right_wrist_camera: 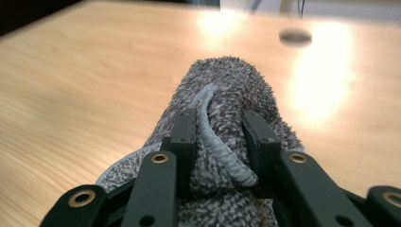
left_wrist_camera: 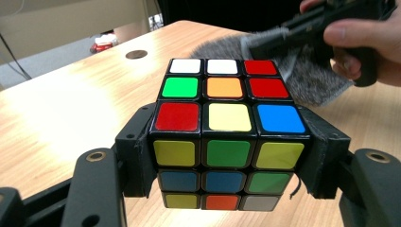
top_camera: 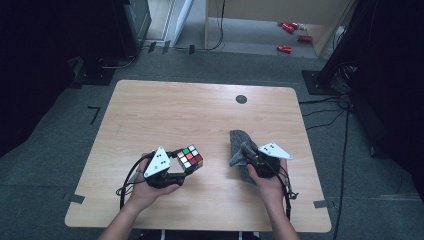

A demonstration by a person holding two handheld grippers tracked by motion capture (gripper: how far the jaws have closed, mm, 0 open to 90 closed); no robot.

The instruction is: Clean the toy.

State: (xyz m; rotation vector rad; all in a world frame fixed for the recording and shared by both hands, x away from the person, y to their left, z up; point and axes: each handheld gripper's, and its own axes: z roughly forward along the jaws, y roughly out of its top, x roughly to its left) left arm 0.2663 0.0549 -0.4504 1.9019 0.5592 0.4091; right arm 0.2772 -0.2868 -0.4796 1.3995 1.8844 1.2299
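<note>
- The left gripper (left_wrist_camera: 226, 156) is clenched on the puzzle cube (top_camera: 190, 157); in the left gripper view both black jaws press flat against opposite side faces of the cube, which sits squarely between them.
- The cube is held near the front edge of the tabletop (top_camera: 165, 107), left of centre, with its top face tilted toward the cloth.
- The right gripper (right_wrist_camera: 218, 142) is clamped on a bunched fold of the grey cloth (top_camera: 241, 152); in the right gripper view the hemmed edge runs between the two jaws.
- The cloth sits right of centre near the front edge, well apart from the cube, with its far end resting on the tabletop.
- Judged step: bring the cloth to the cube and wipe its faces.
- Keep the left grip firm and steady; the cube's layers can twist if the push comes off-centre.
- Present one full face toward the cloth before contact.
- Lead with the loose cloth beyond the jaws, not the hard jaw tips, so that only fabric meets the stickers.
- Wipe in straight passes across the exposed face, with light pressure.
- Hold the fold deep in the right jaws; a shallow pinch may let the cloth slip out mid-stroke.
</note>
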